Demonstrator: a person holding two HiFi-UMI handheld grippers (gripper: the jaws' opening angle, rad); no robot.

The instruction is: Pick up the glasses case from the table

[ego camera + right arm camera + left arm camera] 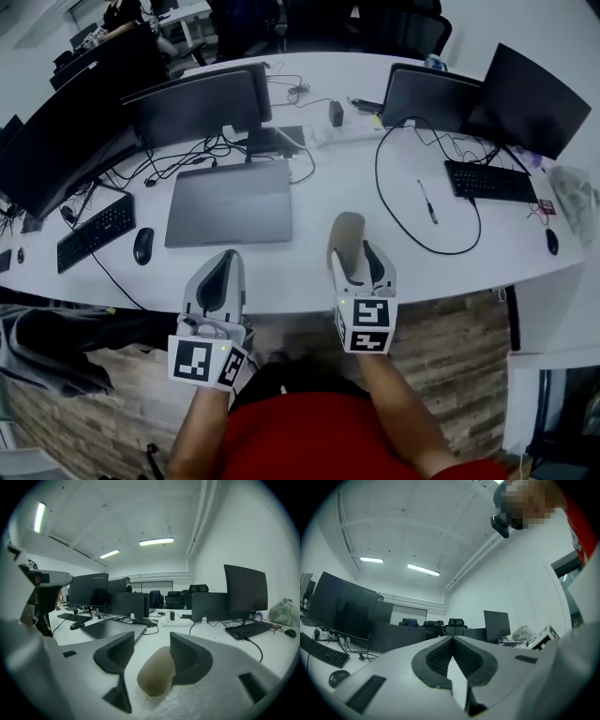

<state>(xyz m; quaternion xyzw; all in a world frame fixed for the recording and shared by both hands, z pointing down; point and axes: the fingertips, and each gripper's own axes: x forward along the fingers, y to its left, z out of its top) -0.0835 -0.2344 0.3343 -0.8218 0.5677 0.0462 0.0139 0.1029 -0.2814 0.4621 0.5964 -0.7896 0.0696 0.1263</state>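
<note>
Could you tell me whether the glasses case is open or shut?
Shut: the glasses case shows one smooth, rounded shell with no lid raised, lying between the parted jaws of the right gripper.

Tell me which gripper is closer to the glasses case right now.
Right. The right gripper has the beige glasses case between its open jaws on the table. The left gripper is apart from the case, off to its left, jaws together.

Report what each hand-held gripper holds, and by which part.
Nothing is gripped. The glasses case sits between the parted jaws of the right hand-held gripper, touching one pad only. The left hand-held gripper is shut and empty.
</note>
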